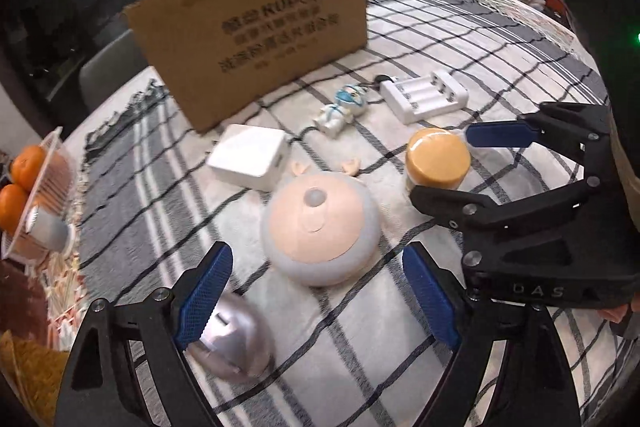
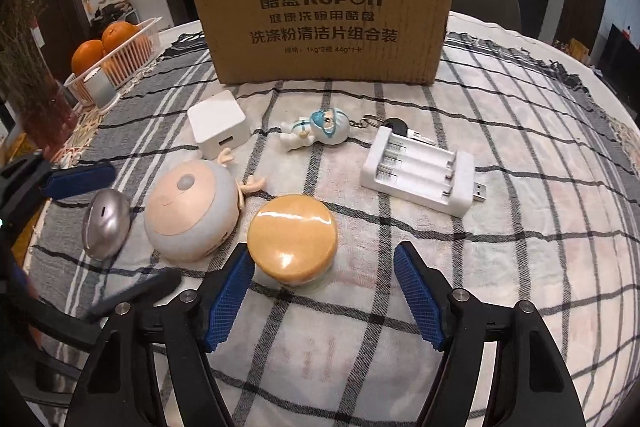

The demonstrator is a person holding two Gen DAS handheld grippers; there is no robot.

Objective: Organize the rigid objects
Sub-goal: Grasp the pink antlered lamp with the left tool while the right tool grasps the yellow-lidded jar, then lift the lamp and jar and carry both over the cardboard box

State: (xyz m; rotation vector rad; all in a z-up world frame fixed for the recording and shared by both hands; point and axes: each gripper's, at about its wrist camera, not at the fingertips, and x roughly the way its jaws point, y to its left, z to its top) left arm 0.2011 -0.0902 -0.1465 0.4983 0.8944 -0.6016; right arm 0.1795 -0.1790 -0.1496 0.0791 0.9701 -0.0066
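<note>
Blue-padded jaws on both tools, black frames.

Left gripper [image 1: 316,303]: jaws wide apart, nothing clamped. Its left pad sits over a silver mouse [image 1: 232,341], which is blurred; cannot tell if pad and mouse touch. Between and just beyond the pads lies a round grey-and-peach toy [image 1: 320,231] with small antlers, not touched.

Right gripper [image 2: 324,295]: jaws apart, about half spread, nothing clamped. Orange-lidded jar [image 2: 292,241] stands upright just ahead of the fingertips, nearer the left pad; a gap shows on the right side. In the left wrist view the right gripper's two fingers bracket the jar, one on either side; contact not clear from either view.

Layout on the checked cloth [image 2: 500,267]: mouse, toy and jar in a near row, left to right. Behind them a white charger cube [image 2: 218,125], an astronaut keychain [image 2: 316,131] lying on its side, and a white battery charger [image 2: 418,173] with a USB plug. Cardboard box [image 2: 324,15] stands upright at the back. Basket with oranges [image 2: 116,55] off the far left.
</note>
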